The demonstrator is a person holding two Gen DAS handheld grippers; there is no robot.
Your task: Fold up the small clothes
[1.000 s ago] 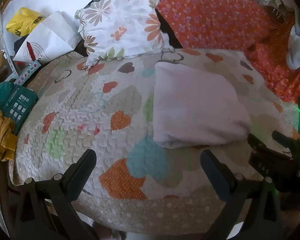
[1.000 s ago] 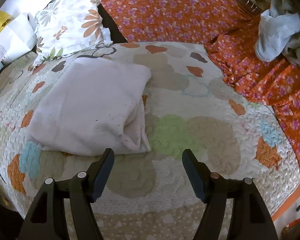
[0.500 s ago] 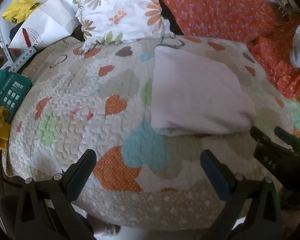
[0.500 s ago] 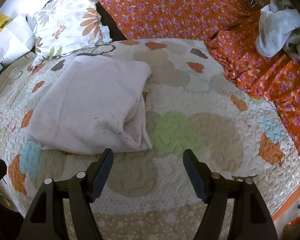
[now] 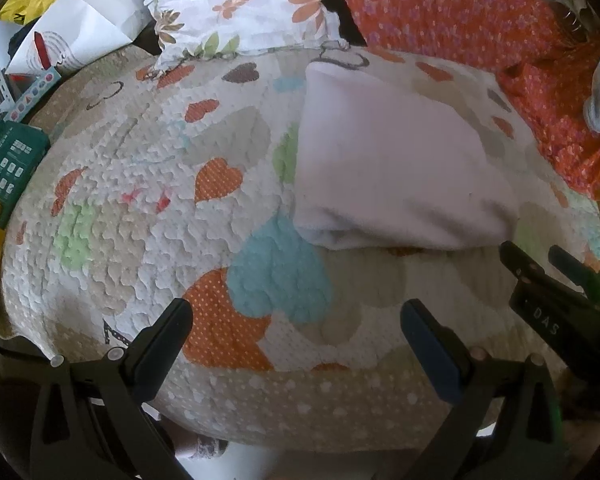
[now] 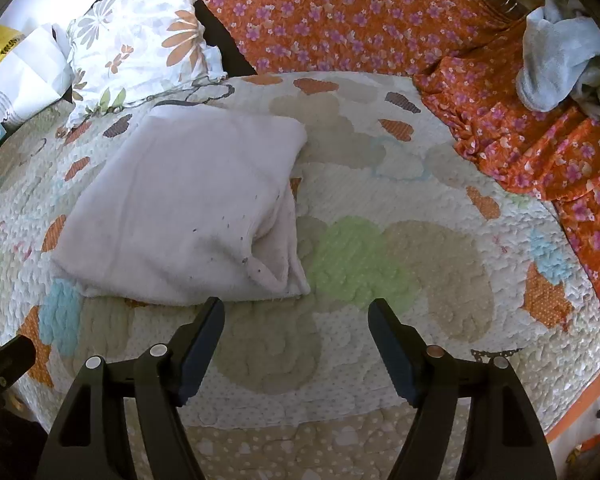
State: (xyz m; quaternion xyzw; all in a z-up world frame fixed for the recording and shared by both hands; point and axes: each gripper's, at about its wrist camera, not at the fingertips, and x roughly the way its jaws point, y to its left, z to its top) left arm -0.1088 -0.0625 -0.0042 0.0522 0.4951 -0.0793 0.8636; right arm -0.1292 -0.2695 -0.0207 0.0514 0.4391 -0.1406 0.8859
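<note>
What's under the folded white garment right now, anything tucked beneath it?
The folded white garment lies flat on the heart-patterned quilt. Along its near edge an orange patch of quilt print peeks out. Its own layers show at the right corner. Whatever else lies beneath is covered.

- A heart-patterned quilt (image 6: 380,264) covers the bed.
- A floral pillow (image 6: 140,44) and an orange flowered cloth (image 6: 340,12) lie at its far edge.
- Daylight is soft.

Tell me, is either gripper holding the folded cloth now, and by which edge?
Neither. The left gripper and right gripper are both open, short of the white folded cloth lying on the quilt.
</note>
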